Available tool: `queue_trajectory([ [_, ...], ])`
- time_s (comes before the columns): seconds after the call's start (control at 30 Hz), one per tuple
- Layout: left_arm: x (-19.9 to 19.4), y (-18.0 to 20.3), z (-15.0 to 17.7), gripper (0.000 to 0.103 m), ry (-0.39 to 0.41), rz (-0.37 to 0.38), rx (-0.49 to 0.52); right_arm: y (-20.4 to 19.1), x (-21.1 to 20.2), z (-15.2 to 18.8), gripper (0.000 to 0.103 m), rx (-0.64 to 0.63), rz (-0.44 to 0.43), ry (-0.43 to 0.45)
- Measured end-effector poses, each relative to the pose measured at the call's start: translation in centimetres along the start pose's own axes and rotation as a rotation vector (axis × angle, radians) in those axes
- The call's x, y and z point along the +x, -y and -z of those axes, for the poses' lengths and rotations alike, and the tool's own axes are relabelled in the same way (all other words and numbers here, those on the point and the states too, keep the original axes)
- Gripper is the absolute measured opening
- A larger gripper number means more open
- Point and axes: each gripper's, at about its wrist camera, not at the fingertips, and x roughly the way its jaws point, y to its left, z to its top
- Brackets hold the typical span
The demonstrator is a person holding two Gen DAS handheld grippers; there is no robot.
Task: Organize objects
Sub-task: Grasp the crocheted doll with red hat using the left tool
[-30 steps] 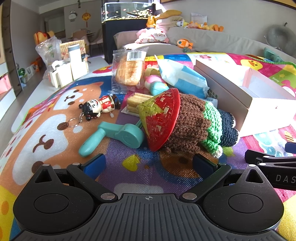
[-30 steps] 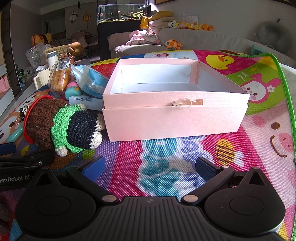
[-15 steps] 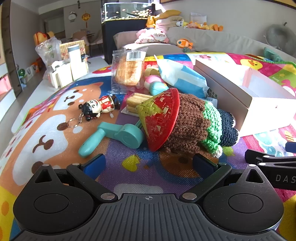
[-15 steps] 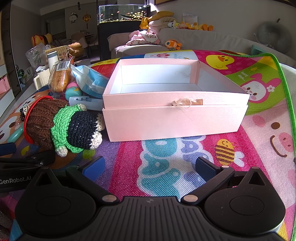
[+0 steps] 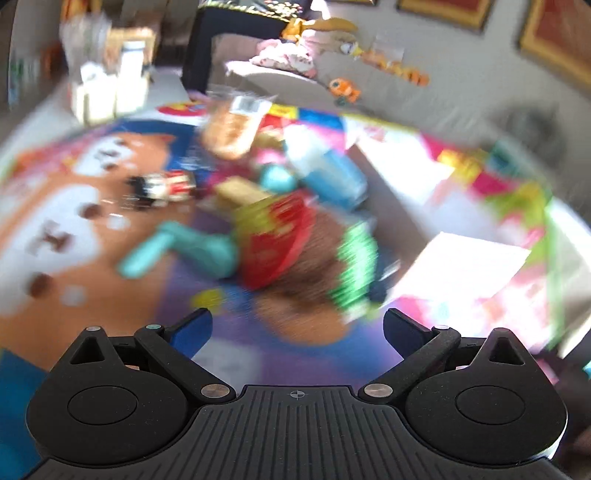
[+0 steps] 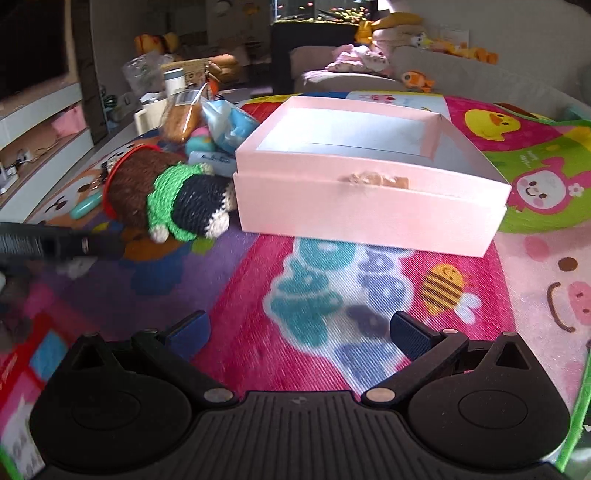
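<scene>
An open pink box [image 6: 369, 206] stands on the colourful mat [image 6: 332, 295], and it shows blurred in the left wrist view [image 5: 454, 258]. A crocheted doll [image 6: 173, 195] with a red and yellow straw hat lies left of the box; it is blurred in the left wrist view [image 5: 303, 251]. My left gripper [image 5: 297, 328] is open and empty, raised above the mat short of the doll. My right gripper [image 6: 299, 332] is open and empty in front of the box. The left gripper's body [image 6: 44, 243] shows at the left edge of the right wrist view.
A teal hand fan [image 5: 184, 251], a small figure keychain [image 5: 162, 188], a bagged bread [image 5: 232, 129], a blue packet [image 5: 328, 177] and other small items lie beyond the doll. A sofa with plush toys [image 6: 406, 62] and a fish tank [image 6: 317, 22] stand behind.
Both grippers have lifted and tilted; the left view is now motion-blurred and looks down on the doll from higher. The right gripper has risen and swung slightly. Both stay open.
</scene>
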Motion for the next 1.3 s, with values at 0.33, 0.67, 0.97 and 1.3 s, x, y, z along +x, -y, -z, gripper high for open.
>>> queue_trajectory([
  [0.33, 7.6, 0.1, -5.0, 0.102, 0.01, -0.131, -0.169, -0.4, 0.0, 0.0, 0.103, 0.005, 0.028, 0.001],
  [0.67, 5.6, 1.8, -2.5, 0.094, -0.032, -0.038, 0.094, -0.5, 0.2, -0.3, 0.103, 0.008, 0.029, -0.023],
  [0.97, -2.8, -5.8, 1.1, 0.094, -0.098, 0.018, 0.216, -1.6, 0.5, -0.6, 0.103, 0.037, 0.08, -0.038],
  [1.3, -4.2, -12.6, -1.1, 0.093, -0.045, -0.068, 0.079, -9.7, 4.8, -5.0, 0.103, -0.151, -0.08, -0.042],
])
